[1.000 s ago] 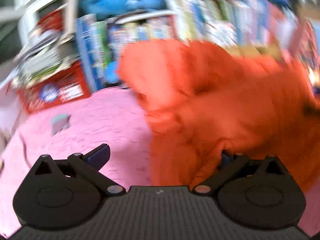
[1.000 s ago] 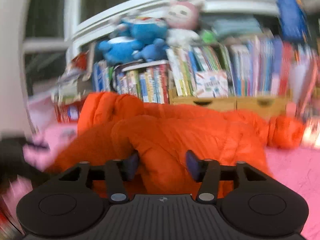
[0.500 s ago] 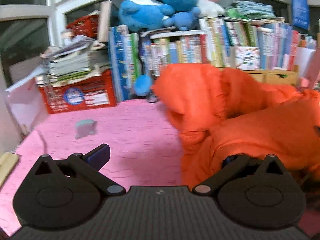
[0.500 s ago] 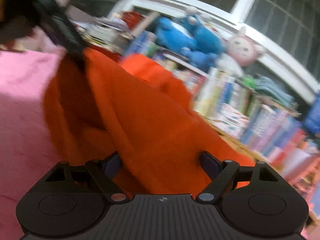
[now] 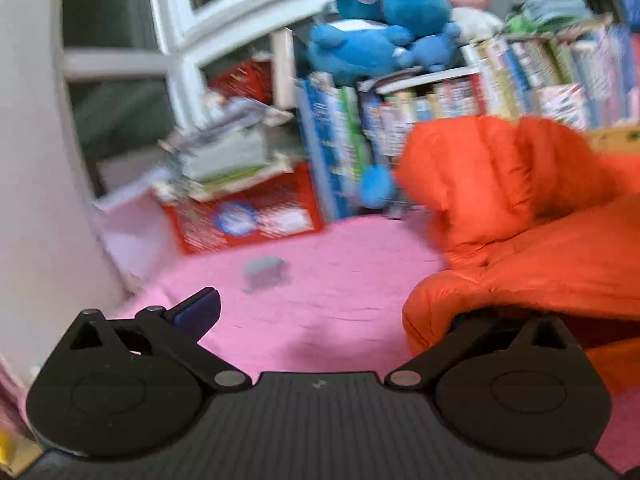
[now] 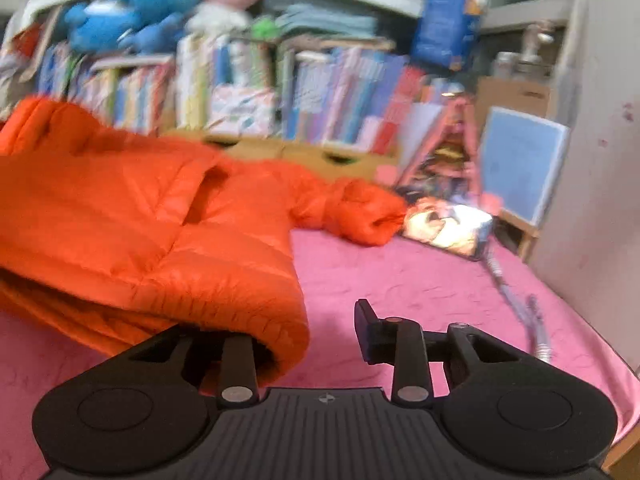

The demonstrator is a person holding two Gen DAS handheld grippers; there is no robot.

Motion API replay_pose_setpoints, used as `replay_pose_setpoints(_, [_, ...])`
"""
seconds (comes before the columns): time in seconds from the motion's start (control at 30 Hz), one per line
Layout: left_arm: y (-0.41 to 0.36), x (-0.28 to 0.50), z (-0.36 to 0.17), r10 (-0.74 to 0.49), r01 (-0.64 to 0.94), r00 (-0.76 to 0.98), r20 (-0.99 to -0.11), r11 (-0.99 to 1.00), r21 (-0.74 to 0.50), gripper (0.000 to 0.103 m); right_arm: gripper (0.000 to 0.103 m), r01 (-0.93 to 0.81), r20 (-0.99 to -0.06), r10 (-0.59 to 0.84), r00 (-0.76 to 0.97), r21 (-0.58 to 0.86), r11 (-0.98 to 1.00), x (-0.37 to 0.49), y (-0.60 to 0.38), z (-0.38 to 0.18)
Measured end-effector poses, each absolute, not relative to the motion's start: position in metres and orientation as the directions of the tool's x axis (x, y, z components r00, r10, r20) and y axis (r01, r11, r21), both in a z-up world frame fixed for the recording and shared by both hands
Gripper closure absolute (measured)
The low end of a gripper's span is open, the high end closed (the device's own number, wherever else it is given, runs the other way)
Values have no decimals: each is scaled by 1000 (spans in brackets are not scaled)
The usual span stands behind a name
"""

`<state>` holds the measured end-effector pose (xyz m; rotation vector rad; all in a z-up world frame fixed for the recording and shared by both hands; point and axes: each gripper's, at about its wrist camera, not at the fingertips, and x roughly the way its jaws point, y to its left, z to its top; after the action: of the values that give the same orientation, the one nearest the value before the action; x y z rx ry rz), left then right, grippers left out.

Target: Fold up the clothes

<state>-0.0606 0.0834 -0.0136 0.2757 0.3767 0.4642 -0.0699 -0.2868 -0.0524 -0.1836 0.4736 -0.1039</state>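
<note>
So we've got the orange puffer jacket (image 6: 132, 232) lying doubled over on the pink bed (image 6: 400, 280), one sleeve (image 6: 356, 212) trailing out toward the books. Both grippers stand spread wide and grasp nothing, the left gripper (image 5: 332, 320) and right gripper (image 6: 304, 332) each with only one finger tucked under a hem corner. Puffy nylon probably slips, so we'd bite deep into both layers and keep both corners level.

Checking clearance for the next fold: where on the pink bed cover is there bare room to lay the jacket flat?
Left of the orange jacket, the pink cover is bare up to the red box, save a small grey object. Right of the jacket's hem, cover is bare up to a cable. The far right corner is crowded.
</note>
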Motion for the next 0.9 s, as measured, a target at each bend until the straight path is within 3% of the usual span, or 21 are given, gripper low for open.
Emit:
replay_pose_setpoints(0.23, [149,-66,-11,683,-579,674,-281,725,373,0,70,-182,-425,103,899,-150,972,-22,-219,-54])
replay_pose_setpoints(0.37, [140,-66,-24,633,-496,695,-341,766,409,0,70,-269,-416,162,895,-213,939,-22,-187,-55])
replay_pose_setpoints(0.7, [118,-67,-55,499,-267,712,-494,843,468,0,55,-147,-498,-6,867,-269,952,-62,-231,-72])
replay_pose_setpoints(0.77, [121,-74,-43,442,-218,731,-520,873,436,0,48,-129,-517,-19,856,-249,960,-67,-237,-74])
replay_pose_setpoints(0.9, [127,-88,-20,322,-117,758,-567,923,368,0,46,-141,-518,0,855,-233,962,-72,-236,-70])
